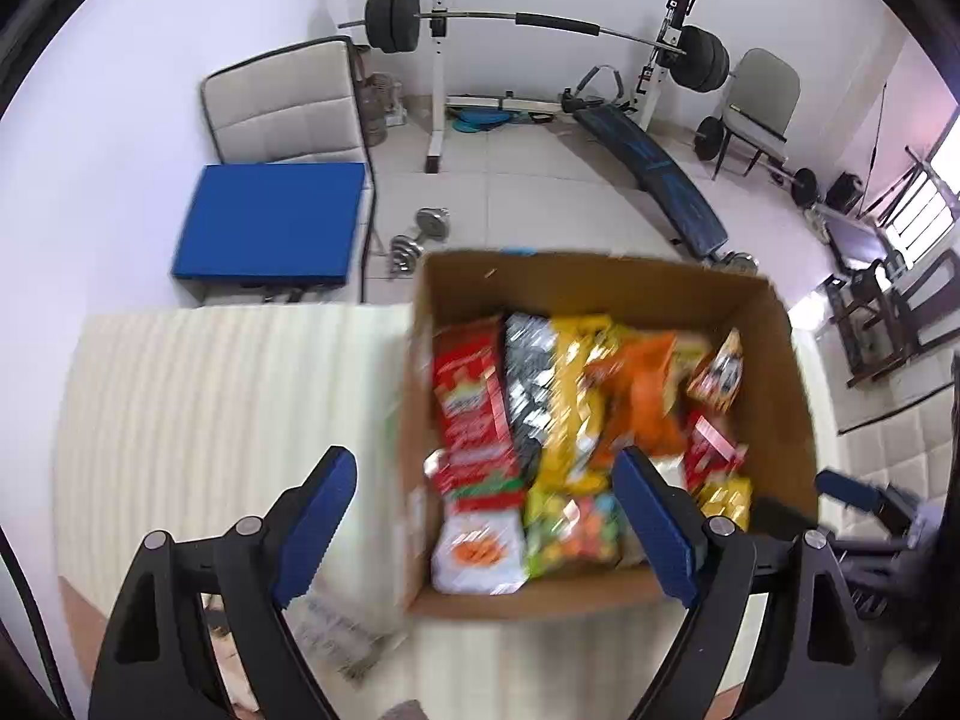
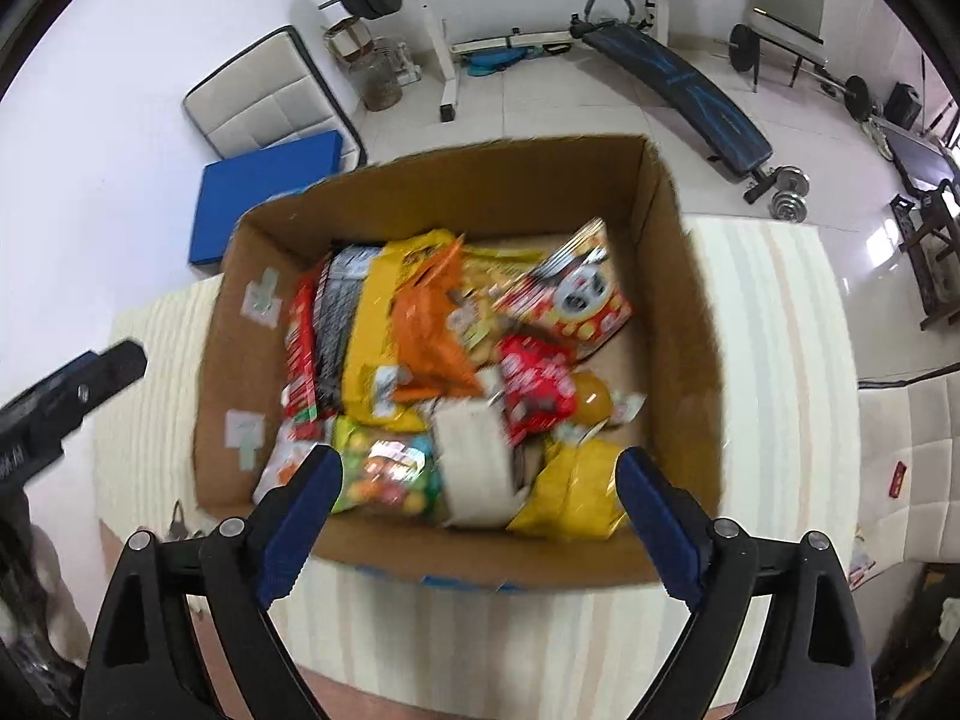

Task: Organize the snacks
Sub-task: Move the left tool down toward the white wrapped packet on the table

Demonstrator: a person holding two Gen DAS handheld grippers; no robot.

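Observation:
A cardboard box [image 1: 774, 360] [image 2: 678, 276] sits on a pale striped table top and holds several snack packs. Among them are a red pack [image 1: 474, 408], a yellow bag [image 1: 576, 396] [image 2: 372, 324], an orange bag [image 1: 642, 402] [image 2: 432, 330], a white pouch [image 1: 480, 552], a panda-print box [image 2: 576, 294] and a white packet [image 2: 474, 468]. My left gripper [image 1: 486, 525] hovers open over the box's near left corner, nothing between its fingers. My right gripper [image 2: 474, 522] hangs open above the box's near edge, empty. Each gripper shows at the edge of the other's view.
The striped table top [image 1: 210, 408] [image 2: 774, 360] extends left and right of the box. Behind it on the tiled floor stand a barbell rack [image 1: 480, 18], a slanted bench [image 1: 654, 174], dumbbells [image 1: 414, 240], a blue mat [image 1: 270, 222] and a grey chair [image 1: 762, 96].

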